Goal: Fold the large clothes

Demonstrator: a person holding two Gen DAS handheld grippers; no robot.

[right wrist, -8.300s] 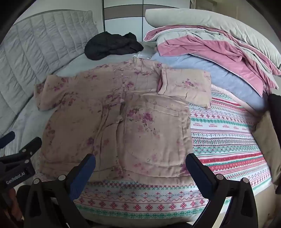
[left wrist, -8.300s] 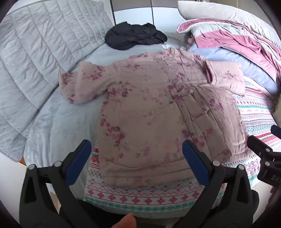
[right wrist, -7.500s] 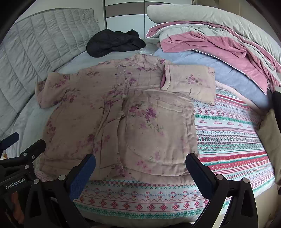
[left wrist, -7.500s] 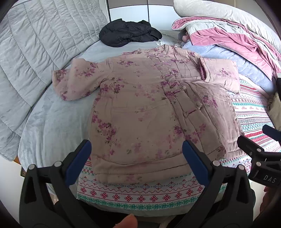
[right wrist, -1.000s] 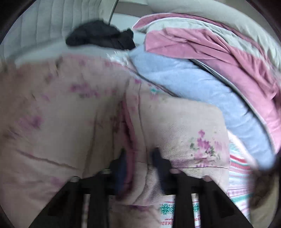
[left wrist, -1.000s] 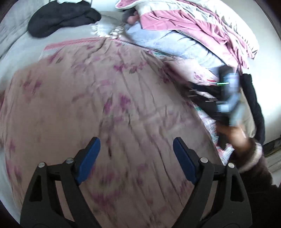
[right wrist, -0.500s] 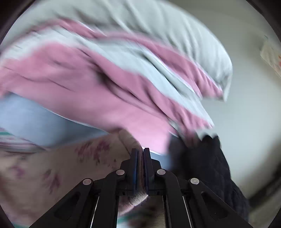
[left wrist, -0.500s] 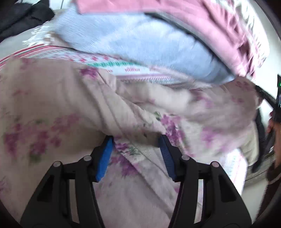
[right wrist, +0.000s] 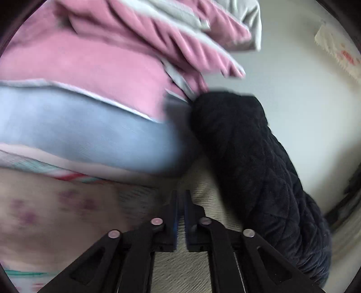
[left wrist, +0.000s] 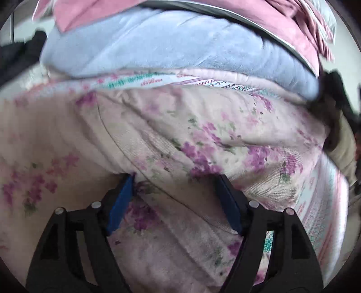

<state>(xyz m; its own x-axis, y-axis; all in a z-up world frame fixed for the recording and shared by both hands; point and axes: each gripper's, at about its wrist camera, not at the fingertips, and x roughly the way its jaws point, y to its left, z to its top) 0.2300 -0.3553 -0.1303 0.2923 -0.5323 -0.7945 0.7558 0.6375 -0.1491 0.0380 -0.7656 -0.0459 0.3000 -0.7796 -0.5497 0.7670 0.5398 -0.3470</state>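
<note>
A: What does the left gripper [left wrist: 173, 180] do?

B: It points down at the floral jacket [left wrist: 203, 139], which lies on the patterned bedsheet [left wrist: 327, 214]. Its blue pads [left wrist: 119, 202] stand apart, one on each side of a raised fold of the jacket near the sleeve. The jaws have just been opening, so the fold is between them but I do not see it squeezed.

A: And behind the jacket?

B: A light blue blanket [left wrist: 180, 45] lies just behind it, with a pink blanket [left wrist: 270, 18] on top. At the far left there is something dark, too blurred to name.

A: Now the right gripper [right wrist: 180, 198]?

B: Its jaws are almost pressed together, with only a thin gap. The picture is blurred, so I cannot tell whether any cloth is in that gap. The jacket [right wrist: 56, 214] is at its left. Under the fingers is a beige ribbed cloth [right wrist: 207, 187], and to the right a black quilted garment [right wrist: 259, 169] lies beside a pale wall [right wrist: 304, 90].
</note>
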